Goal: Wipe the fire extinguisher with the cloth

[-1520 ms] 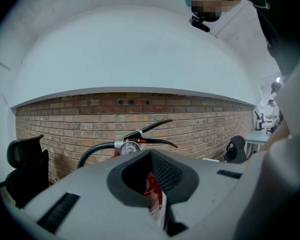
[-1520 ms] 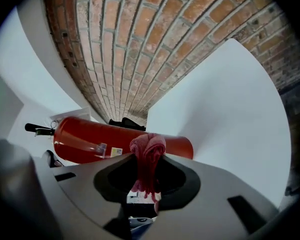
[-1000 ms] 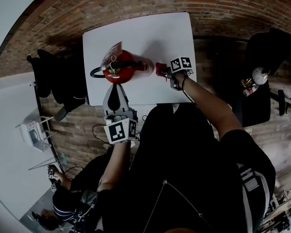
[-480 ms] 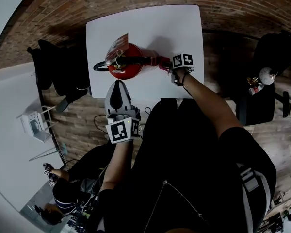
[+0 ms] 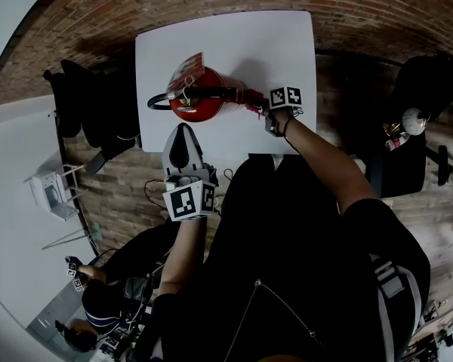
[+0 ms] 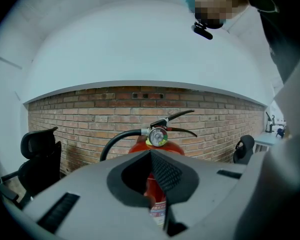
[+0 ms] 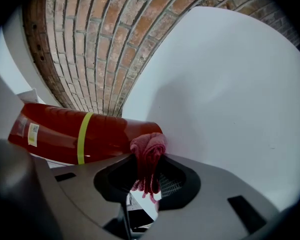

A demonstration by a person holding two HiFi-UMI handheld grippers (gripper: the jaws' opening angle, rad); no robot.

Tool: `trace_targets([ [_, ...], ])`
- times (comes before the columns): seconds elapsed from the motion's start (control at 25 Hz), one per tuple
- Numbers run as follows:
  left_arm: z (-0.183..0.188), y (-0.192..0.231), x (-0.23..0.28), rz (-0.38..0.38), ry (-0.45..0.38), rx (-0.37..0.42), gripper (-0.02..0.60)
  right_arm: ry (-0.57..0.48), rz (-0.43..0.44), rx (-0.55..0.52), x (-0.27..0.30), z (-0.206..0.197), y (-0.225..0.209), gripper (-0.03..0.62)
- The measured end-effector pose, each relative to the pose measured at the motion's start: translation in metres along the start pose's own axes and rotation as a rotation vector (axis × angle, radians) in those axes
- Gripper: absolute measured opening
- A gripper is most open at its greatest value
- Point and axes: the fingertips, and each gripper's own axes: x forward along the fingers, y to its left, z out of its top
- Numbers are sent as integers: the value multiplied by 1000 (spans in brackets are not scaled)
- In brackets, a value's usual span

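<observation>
Right now the right tongs (image 7: 149,181) are clamped on the red cloth (image 7: 148,151), which is pressed against the side of the fire extinguisher (image 5: 192,100). It stands upright on the white surface (image 5: 279,44). The left tongs (image 5: 183,136) are closed and empty, just beside the extinguisher.

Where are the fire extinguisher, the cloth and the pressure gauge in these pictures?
fire extinguisher (image 7: 110,134), right gripper view, on its red cylinder beside the yellow band.
cloth (image 7: 149,146), right gripper view, on its bunched top.
pressure gauge (image 6: 158,136), left gripper view, on the dial face.
</observation>
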Motion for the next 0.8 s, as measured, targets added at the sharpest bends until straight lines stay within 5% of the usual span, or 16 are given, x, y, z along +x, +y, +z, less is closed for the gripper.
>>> trace_targets([
  [0.8, 11, -6, -5, -24, -50, 7, 10, -24, 69, -24, -34, 1, 53, 110],
])
